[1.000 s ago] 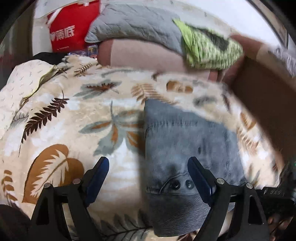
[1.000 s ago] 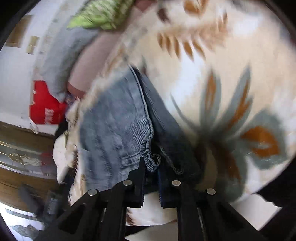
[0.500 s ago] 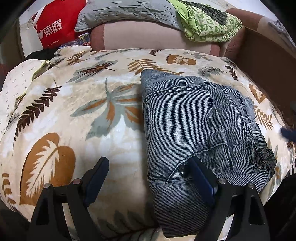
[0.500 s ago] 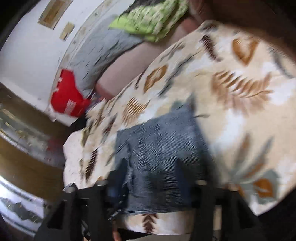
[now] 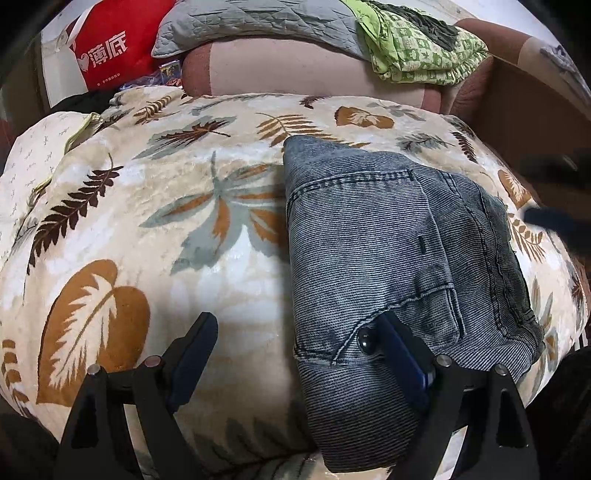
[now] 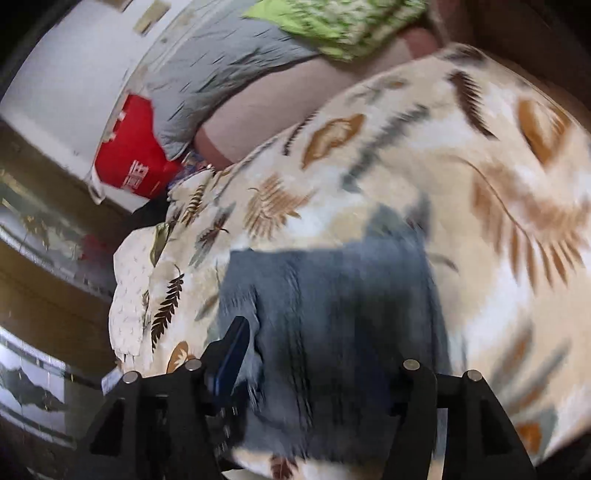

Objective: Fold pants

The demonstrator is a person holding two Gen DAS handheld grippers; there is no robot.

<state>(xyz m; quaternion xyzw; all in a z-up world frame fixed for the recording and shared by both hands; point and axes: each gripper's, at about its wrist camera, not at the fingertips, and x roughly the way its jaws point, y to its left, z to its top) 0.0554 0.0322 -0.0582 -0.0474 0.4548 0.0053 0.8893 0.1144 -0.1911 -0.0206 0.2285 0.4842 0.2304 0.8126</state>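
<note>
Left wrist view: your left gripper (image 5: 295,343) stands wide, jaws empty, its right finger (image 5: 400,354) over the near left corner of the folded jeans (image 5: 388,251), its left finger over bare blanket. The jeans lie as a compact denim stack on the leaf-print blanket (image 5: 147,229), right of centre. Beyond: a pink bolster (image 5: 295,70), a grey quilted pad (image 5: 258,22), a green patterned cloth (image 5: 417,48), a red bag (image 5: 110,44).

Right wrist view, blurred: your right gripper (image 6: 321,354) is spread wide, holding nothing, above the jeans (image 6: 332,295) on the blanket (image 6: 480,184).
</note>
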